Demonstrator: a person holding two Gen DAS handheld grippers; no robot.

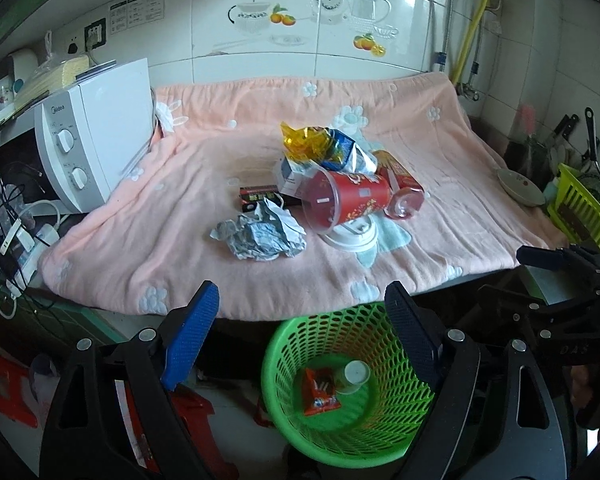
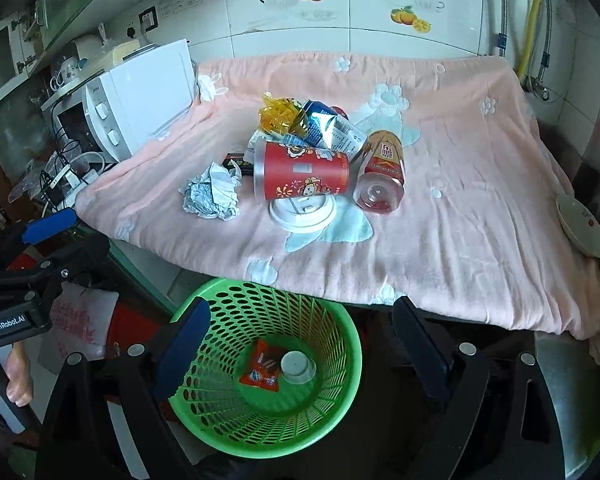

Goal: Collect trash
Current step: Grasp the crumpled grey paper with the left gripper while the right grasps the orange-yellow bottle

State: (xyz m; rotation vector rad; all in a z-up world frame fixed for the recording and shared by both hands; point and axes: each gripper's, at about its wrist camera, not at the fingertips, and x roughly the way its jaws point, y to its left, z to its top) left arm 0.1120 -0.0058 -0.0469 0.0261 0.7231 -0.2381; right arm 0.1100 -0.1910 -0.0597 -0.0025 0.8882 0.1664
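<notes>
While both grippers hang over the bin, entries run view by view.

Left wrist view
- Left gripper [image 1: 300, 320]: bottom centre; fingers spread wide, nothing between them, the bin seen through the gap.
- Green basket [image 1: 288, 412]: bottom centre, below the counter edge; holds an orange wrapper [image 1: 321, 393] and a small white cup [image 1: 355, 376], touching.
- Pink towel [image 1: 420, 236]: covers the counter, mid-frame.
- Trash pile: centre of towel; red paper cup [image 1: 348, 200] on its side against a white lid [image 1: 350, 237]; crumpled paper [image 1: 260, 236] just left of it; red bottle [image 1: 404, 188] lying on the right; yellow foil [image 1: 302, 140] and blue pouch [image 1: 342, 150] behind.
- Microwave [image 1: 96, 136]: left edge, beside the towel.
- Right gripper [image 1: 556, 264]: right edge, only partly in frame.

Right wrist view
- Right gripper [image 2: 300, 344]: bottom centre; fingers wide apart, empty.
- Green basket [image 2: 228, 368]: bottom centre-left; wrapper [image 2: 262, 368] and cup [image 2: 296, 365] at its bottom.
- Trash pile: upper centre on the towel [image 2: 460, 208]; red cup [image 2: 302, 170], lid [image 2: 303, 212], paper [image 2: 212, 196], bottle [image 2: 382, 172].
- Left gripper [image 2: 50, 224]: left edge, one blue finger showing; a hand [image 2: 8, 380] grips its handle, lower left.
- Dish [image 2: 580, 224]: right edge, on the towel's rim.
</notes>
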